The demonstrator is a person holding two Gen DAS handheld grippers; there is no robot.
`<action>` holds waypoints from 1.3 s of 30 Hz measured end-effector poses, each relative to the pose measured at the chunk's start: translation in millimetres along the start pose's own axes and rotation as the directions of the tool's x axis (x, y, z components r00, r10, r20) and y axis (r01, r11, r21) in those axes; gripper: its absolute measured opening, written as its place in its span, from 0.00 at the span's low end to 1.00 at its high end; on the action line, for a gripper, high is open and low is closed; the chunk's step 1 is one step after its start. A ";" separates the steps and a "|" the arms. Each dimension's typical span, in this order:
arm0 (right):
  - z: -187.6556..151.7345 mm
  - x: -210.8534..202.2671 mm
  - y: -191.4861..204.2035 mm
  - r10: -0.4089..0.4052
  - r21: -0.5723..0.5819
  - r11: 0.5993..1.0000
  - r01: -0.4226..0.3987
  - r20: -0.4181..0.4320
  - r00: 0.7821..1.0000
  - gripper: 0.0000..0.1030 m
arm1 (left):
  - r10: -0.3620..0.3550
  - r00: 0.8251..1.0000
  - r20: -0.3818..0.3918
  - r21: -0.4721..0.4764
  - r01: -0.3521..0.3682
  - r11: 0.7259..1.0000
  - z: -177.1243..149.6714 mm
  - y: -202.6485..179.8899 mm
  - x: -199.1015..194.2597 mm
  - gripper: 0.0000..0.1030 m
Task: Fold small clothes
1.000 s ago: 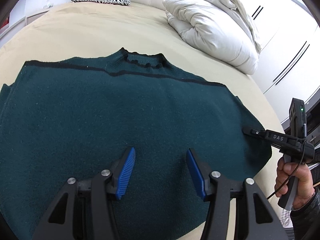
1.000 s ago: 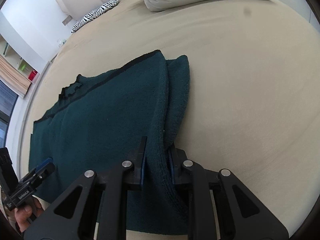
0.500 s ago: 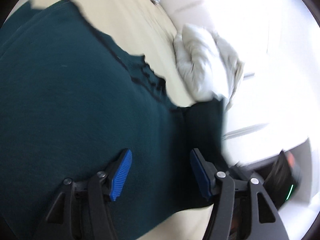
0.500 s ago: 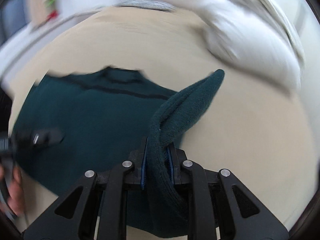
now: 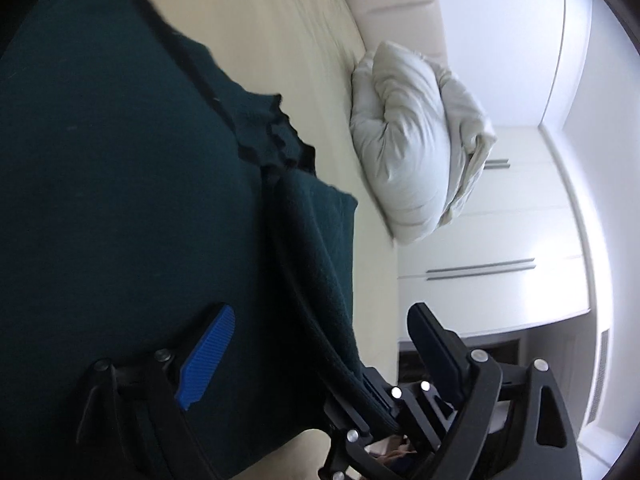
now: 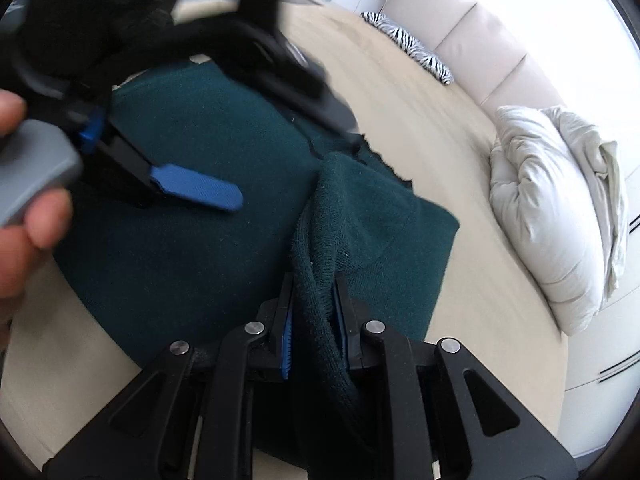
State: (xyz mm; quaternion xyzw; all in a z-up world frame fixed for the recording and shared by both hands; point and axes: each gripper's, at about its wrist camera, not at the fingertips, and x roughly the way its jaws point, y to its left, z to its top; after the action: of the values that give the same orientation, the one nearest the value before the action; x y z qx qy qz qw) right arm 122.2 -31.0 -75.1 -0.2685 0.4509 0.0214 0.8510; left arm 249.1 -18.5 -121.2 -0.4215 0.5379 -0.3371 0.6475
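A dark green knit sweater (image 5: 120, 200) with black trim lies on the beige bed (image 5: 280, 40). My right gripper (image 6: 312, 320) is shut on the sweater's right sleeve (image 6: 320, 248) and holds it lifted and folded over the body. That folded sleeve (image 5: 320, 248) also shows in the left wrist view, running down to the right gripper's black frame (image 5: 380, 404). My left gripper (image 5: 320, 344) is open, hovering over the sweater's lower part with the sleeve between its blue pads. It shows blurred in the right wrist view (image 6: 196, 188), held by a hand.
A crumpled white duvet (image 6: 560, 208) lies at the bed's right edge. A zebra-print pillow (image 6: 412, 48) sits by the cream headboard (image 6: 480, 40). White wardrobe doors (image 5: 500, 240) stand beyond the bed.
My right gripper has lifted the sleeve and carried it leftward over the sweater body. My left gripper has swung right and tilted, coming close beside the right one, still open.
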 end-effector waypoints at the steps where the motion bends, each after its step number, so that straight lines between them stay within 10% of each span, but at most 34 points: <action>1: -0.3 -3.6 1.4 -0.007 -0.007 1.000 0.007 0.014 1.000 0.15 | 0.011 1.000 -0.023 0.014 -0.011 1.000 1.7 -5.6 8.3 0.86; 3: -2.4 -6.6 8.0 -0.014 -0.013 1.000 0.015 0.032 0.999 0.15 | 0.028 0.998 -0.054 0.027 -0.026 0.999 5.0 -10.3 21.2 0.78; 7: -10.3 -15.0 13.5 -0.016 -0.020 1.000 0.016 0.045 0.999 0.15 | 0.010 0.993 -0.117 -0.004 -0.011 1.000 9.1 -4.4 39.9 0.23; 14: -20.2 -32.1 18.0 0.109 0.028 0.994 -0.110 0.035 0.993 0.23 | 0.021 0.995 -0.100 -0.011 -0.022 1.000 9.7 5.9 31.2 0.14; 20: -50.0 -90.8 -30.7 0.332 0.310 0.863 -0.398 0.246 0.911 0.54 | 0.019 0.999 -0.051 -0.012 -0.019 1.000 21.9 17.0 -3.7 0.00; 26: -86.9 -73.5 -81.5 0.310 0.547 0.726 -0.416 0.280 0.909 0.56 | 0.066 0.997 -0.048 0.015 -0.065 0.998 21.7 14.3 -11.0 0.00; 29: -97.6 -59.0 -87.2 0.328 0.586 0.688 -0.429 0.277 0.903 0.56 | 0.119 0.991 -0.059 0.031 -0.117 0.993 11.8 13.1 0.5 0.41; 30: -100.3 -57.5 -85.7 0.326 0.583 0.691 -0.427 0.276 0.904 0.56 | 0.116 0.992 -0.059 0.031 -0.114 0.993 10.3 13.7 3.0 0.59; 34: -107.9 -46.1 -80.6 0.299 0.560 0.742 -0.369 0.216 0.929 0.56 | 0.118 0.992 -0.049 0.033 -0.117 0.993 6.6 4.8 13.4 0.76; 39: -118.6 -19.0 -88.6 0.318 0.580 0.724 -0.373 0.200 0.927 0.56 | 0.119 0.991 -0.064 0.009 -0.118 0.993 9.8 0.5 23.9 0.77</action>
State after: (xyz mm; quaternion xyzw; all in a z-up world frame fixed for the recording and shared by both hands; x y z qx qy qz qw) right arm 46.0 -159.3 -74.8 0.1093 0.4384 0.0452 0.8910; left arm 263.4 -37.8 -130.8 -0.3761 0.5816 -0.3128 0.6499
